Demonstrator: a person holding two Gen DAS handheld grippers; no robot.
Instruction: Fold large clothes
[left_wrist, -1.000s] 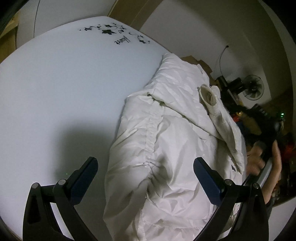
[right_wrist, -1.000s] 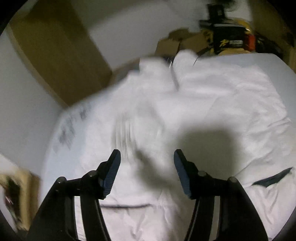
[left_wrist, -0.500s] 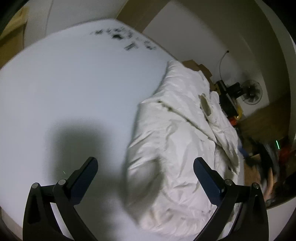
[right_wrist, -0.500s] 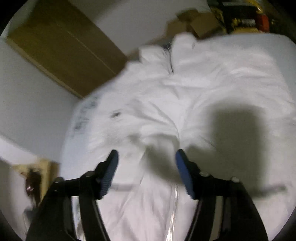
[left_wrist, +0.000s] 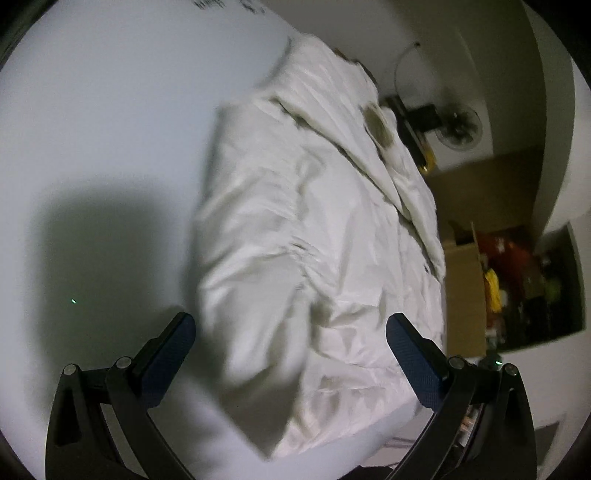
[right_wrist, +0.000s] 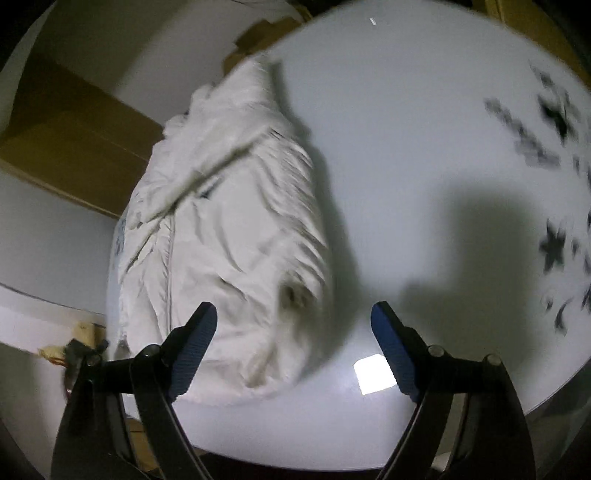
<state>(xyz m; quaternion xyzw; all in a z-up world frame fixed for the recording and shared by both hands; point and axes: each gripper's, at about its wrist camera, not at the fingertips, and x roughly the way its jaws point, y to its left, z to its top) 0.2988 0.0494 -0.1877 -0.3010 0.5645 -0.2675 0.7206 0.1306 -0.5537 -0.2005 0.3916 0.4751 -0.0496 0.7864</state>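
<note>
Folding well along: both my tongs are hanging free over a bundled garment.

I am looking down on the puffy white quilted coat (left_wrist: 317, 229), which is lying in a long, narrow bundle on the pale round table with black star print (right_wrist: 424, 155), near one edge, one loose strip of it draped across the top. I am holding the left gripper (left_wrist: 290, 334) with its fingers spread wide and gripping nothing, and the right gripper (right_wrist: 293, 326) likewise apart and empty, both hovering just above the bundle's near end. I am judging the lengthwise folds done; the bundle is probably still needing a fold across its length and some tidying of the crumpled end.
</note>
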